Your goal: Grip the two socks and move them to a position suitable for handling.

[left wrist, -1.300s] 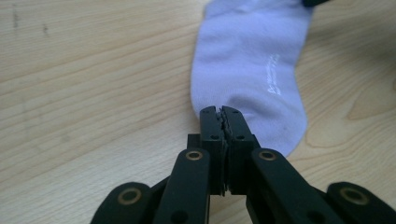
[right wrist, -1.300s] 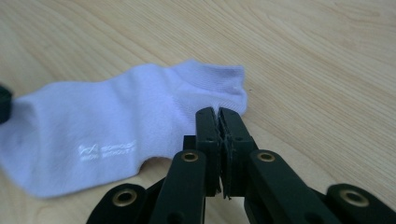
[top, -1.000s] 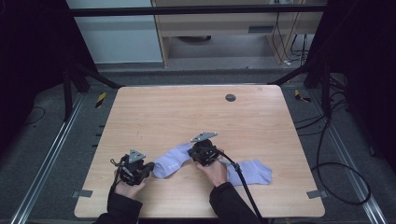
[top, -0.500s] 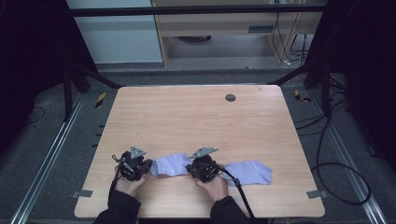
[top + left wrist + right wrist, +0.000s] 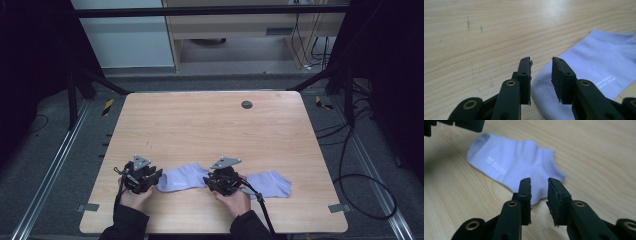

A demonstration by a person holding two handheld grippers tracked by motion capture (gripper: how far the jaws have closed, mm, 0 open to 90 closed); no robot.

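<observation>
A pale lilac sock (image 5: 182,178) lies flat on the wooden table (image 5: 210,125) between my two grippers. My left gripper (image 5: 157,176) is at its left end. In the left gripper view the jaws (image 5: 541,63) have just been opening and stand apart over the toe of the sock (image 5: 599,62), with no pad pressing on it. My right gripper (image 5: 209,181) is at the sock's right end. Its jaws (image 5: 539,182) have also just been opening, and the edge of the sock (image 5: 511,165) lies loose between them. A second lilac sock (image 5: 270,183) lies just to the right.
A dark round disc (image 5: 246,104) is set in the table near the far edge. The left gripper (image 5: 456,125) shows beyond the sock in the right gripper view. Cables (image 5: 360,185) trail over the floor at the right. Both hands are close to the table's near edge.
My right gripper has come toward the near edge with its end of the sock, and the sock now lies straight and flat between the grippers. The left hand has stayed put.
</observation>
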